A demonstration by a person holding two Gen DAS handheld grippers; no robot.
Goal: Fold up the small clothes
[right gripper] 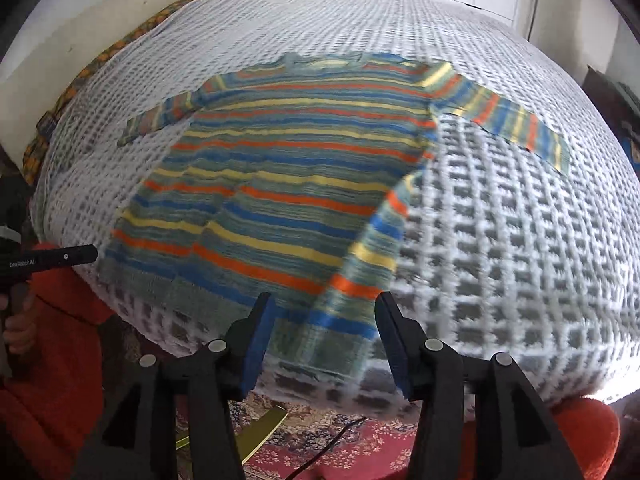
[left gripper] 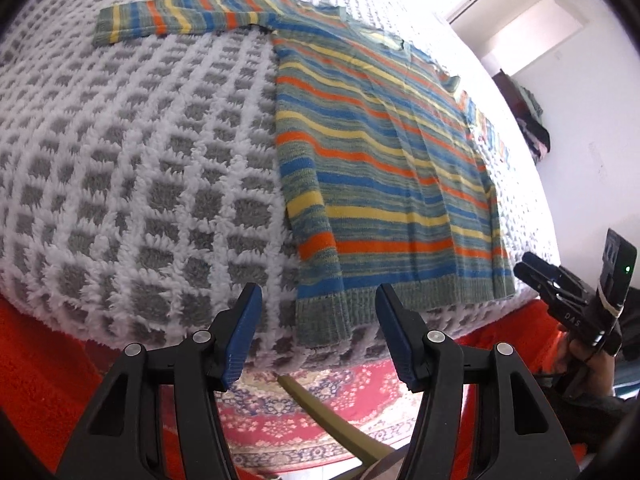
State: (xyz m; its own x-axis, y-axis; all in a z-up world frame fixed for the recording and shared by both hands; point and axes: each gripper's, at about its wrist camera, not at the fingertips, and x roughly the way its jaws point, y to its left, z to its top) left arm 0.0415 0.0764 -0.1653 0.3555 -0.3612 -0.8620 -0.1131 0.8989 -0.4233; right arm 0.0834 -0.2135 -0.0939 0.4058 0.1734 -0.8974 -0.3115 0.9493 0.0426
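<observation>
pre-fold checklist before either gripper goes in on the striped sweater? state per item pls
1. Left gripper open and empty: ok, jaws spread, nothing between them.
2. Right gripper open and empty: ok, same.
3. Striped sweater lying flat on the checked blanket: ok, body spread out, hem toward the grippers.
4. Sleeves laid out: ok, the left sleeve extends sideways in the left wrist view, the right sleeve in the right wrist view.
5. Grippers clear of the fabric: ok, both sit off the near edge by the hem.
6. Right wrist view sharp enough to aim: not ok, it is motion-blurred.
</observation>
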